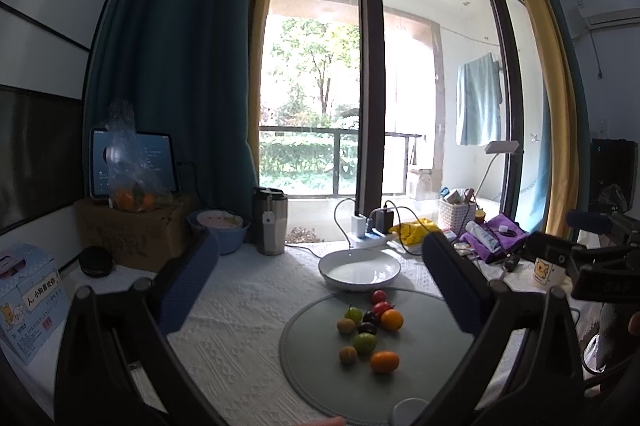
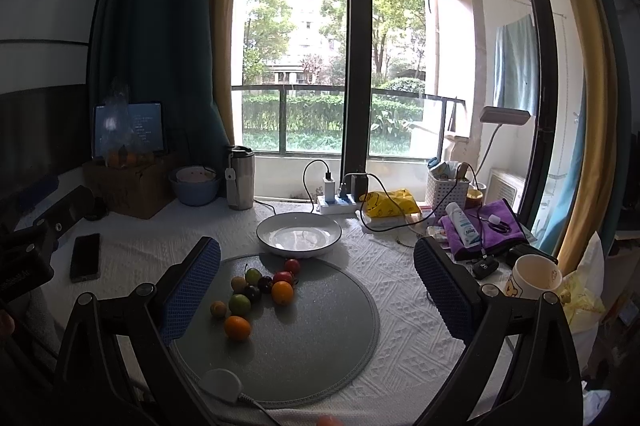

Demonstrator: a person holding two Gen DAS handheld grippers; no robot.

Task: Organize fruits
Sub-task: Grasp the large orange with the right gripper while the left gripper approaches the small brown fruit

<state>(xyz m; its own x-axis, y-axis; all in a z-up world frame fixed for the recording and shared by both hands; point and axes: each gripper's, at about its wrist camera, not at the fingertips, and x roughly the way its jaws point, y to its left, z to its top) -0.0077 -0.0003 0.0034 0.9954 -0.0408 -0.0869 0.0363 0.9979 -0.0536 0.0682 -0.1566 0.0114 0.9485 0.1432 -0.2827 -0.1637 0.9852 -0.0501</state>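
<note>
Several small fruits lie bunched on a round grey mat [image 1: 420, 358] [image 2: 312, 326]: an orange kumquat [image 1: 385, 362] [image 2: 237, 327], a green fruit [image 1: 364, 342] [image 2: 239, 303], a round orange [image 1: 391, 319] [image 2: 282, 292], red tomatoes [image 1: 379, 296] [image 2: 292, 265] and dark plums [image 1: 367, 328] [image 2: 252, 292]. Behind the mat stands an empty white plate [image 1: 360, 269] [image 2: 298, 234]. My left gripper [image 1: 320, 286] hovers open above the table, left of the fruits. Also open, my right gripper [image 2: 316, 286] hangs over the mat, nothing between its blue pads.
A steel tumbler [image 1: 270, 221] [image 2: 240, 177], blue bowl [image 1: 219, 229] [image 2: 195, 185], power strip with chargers [image 1: 370, 230] [image 2: 340, 199], white basket [image 1: 457, 213] [image 2: 447, 187], purple cloth [image 2: 486, 226] and bear mug [image 2: 534, 276] crowd the back and right. A phone [image 2: 85, 257] lies left.
</note>
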